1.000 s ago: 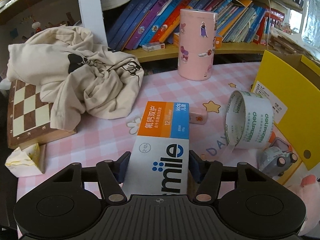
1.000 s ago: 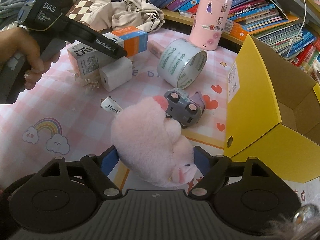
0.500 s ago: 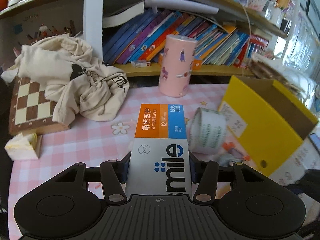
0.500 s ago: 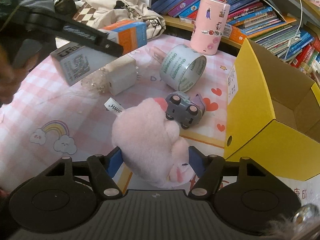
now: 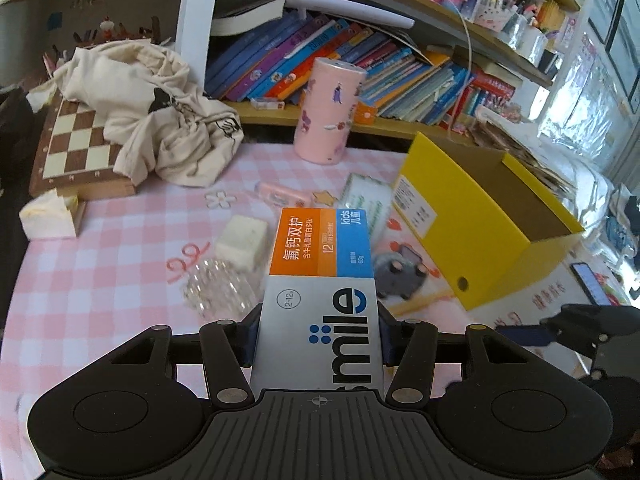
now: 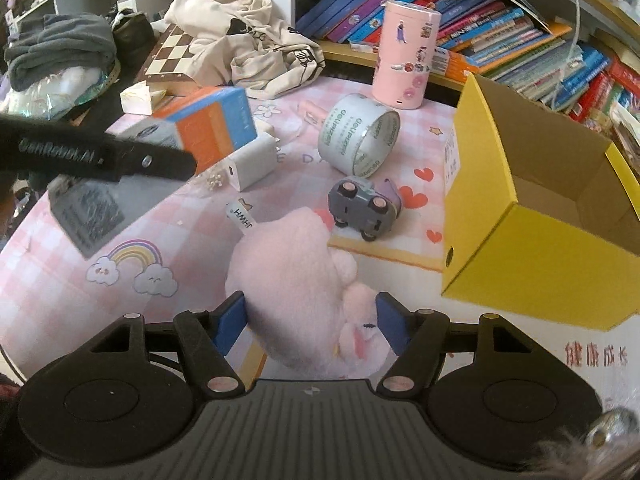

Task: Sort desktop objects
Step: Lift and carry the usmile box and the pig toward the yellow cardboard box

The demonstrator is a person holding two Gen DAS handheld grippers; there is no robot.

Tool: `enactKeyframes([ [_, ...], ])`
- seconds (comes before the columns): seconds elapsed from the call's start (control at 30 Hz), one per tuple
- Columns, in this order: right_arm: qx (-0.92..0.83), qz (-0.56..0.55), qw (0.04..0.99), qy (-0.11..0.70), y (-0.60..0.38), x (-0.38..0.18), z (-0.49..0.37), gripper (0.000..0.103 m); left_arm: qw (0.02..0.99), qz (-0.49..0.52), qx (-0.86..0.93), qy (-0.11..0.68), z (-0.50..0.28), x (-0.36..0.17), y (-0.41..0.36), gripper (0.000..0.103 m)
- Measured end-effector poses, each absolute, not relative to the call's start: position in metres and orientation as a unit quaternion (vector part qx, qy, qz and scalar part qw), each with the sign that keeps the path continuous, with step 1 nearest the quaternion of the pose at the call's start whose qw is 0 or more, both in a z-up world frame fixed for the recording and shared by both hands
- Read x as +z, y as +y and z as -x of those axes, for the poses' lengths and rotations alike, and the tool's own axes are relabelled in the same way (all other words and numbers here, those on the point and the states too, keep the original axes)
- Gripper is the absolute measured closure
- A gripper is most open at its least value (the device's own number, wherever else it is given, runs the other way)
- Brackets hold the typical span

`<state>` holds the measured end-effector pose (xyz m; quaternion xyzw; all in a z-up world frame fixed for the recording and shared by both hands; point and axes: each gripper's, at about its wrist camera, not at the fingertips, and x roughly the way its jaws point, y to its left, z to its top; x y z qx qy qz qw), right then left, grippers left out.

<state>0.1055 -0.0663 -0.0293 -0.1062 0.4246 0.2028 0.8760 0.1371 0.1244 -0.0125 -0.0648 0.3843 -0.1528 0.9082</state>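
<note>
Left gripper (image 5: pixel 318 334): jaws clamped on toothpaste box (image 5: pixel 320 280), lifted clear of counter (image 5: pixel 100 280).
Right gripper (image 6: pixel 310 320): jaws closed around pink plush toy (image 6: pixel 296 280).
Ahead of jaws: toy car (image 6: pixel 362 206), tape roll (image 6: pixel 360 140), charger (image 6: pixel 254 160) unsorted.
Right: yellow box (image 6: pixel 540 236), apparently empty; sorting barely begun.

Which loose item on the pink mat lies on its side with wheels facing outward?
The grey toy car, tipped beside the tape roll; the white charger has no wheels.
</note>
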Motion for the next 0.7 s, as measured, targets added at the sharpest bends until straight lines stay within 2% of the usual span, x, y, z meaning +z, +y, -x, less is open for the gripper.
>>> enactKeyframes([
  [0.7,0.137,0.03,0.882,0.449,-0.108,-0.028,-0.069,0.037,0.886,0.037,-0.216,0.409,-0.099,-0.02,0.09,0.051],
])
